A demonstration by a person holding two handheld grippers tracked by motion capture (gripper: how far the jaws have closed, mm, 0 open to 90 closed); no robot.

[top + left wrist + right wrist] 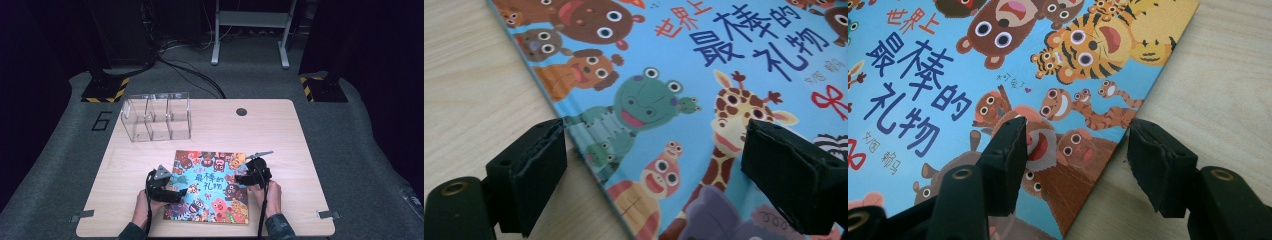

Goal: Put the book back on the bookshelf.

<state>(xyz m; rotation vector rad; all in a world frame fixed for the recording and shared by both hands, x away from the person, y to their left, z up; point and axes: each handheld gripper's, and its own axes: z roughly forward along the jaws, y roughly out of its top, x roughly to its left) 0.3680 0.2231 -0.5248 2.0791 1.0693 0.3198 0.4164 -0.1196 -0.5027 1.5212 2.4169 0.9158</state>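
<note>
A picture book (pixel 210 185) with a blue cover full of cartoon animals lies flat at the front middle of the wooden table (pixel 280 130). My left gripper (pixel 176 189) is at the book's left edge. In the left gripper view it (pixel 654 135) is open, with one jaw over bare wood and the other over the cover (pixel 724 75). My right gripper (pixel 248 171) is at the book's right edge. In the right gripper view it (pixel 1078 127) is open and straddles that edge, one jaw above the cover (pixel 948 75) and one above the table. Neither gripper's pads press on the book.
A clear acrylic organiser (pixel 156 117) with three compartments stands at the back left of the table. A round cable hole (pixel 241 111) is at the back middle. Small metal clips (pixel 81 216) (pixel 325 214) sit at the front corners. A person's hands hold both grippers from the front edge.
</note>
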